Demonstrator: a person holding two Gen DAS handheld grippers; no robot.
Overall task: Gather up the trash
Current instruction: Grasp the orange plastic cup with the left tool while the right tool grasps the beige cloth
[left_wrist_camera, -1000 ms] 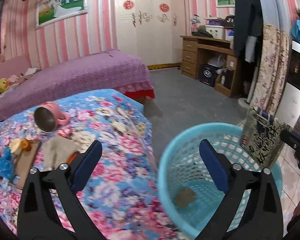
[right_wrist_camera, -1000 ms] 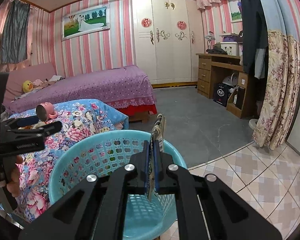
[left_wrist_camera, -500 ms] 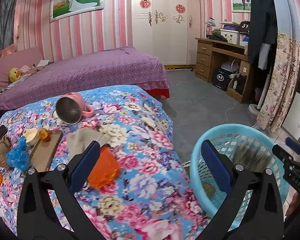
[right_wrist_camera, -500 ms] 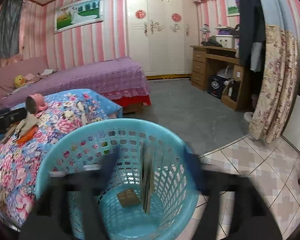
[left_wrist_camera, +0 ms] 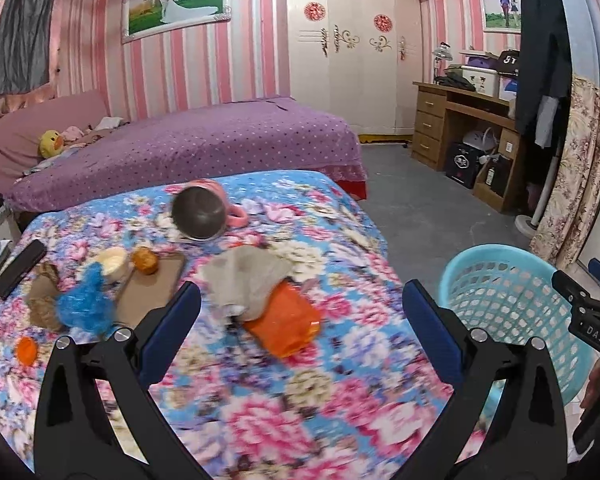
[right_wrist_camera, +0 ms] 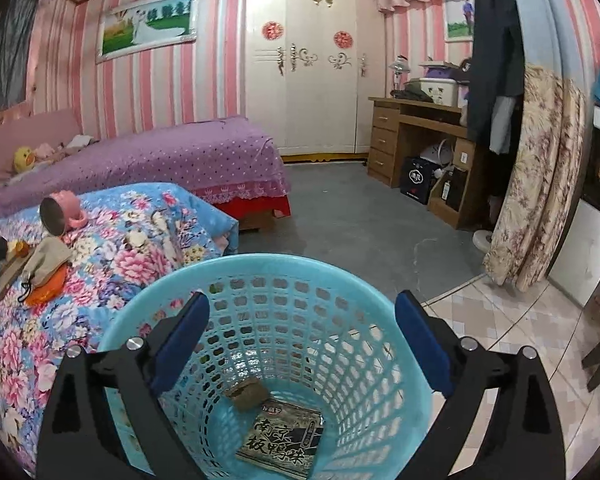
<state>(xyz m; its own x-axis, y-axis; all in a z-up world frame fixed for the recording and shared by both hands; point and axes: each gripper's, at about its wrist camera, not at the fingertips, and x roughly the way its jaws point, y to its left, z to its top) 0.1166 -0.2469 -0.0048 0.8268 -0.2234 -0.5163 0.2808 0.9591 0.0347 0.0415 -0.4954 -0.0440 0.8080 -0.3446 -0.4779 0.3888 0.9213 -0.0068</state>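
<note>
Two grippers, both empty: right gripper (right_wrist_camera: 300,344) jaws just opened wide over blue basket (right_wrist_camera: 380,304), snack packet (right_wrist_camera: 282,438) flat on its bottom beside brown scrap (right_wrist_camera: 247,394). Left gripper (left_wrist_camera: 302,334) wide above floral table (left_wrist_camera: 260,408), near orange wrapper (left_wrist_camera: 288,320).

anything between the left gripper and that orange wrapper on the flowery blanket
Partly. The open left gripper has a clear path to the orange plastic wrapper's near end, but a crumpled grey-beige cloth lies draped over its far end, so a grab there could catch the cloth too.
</note>
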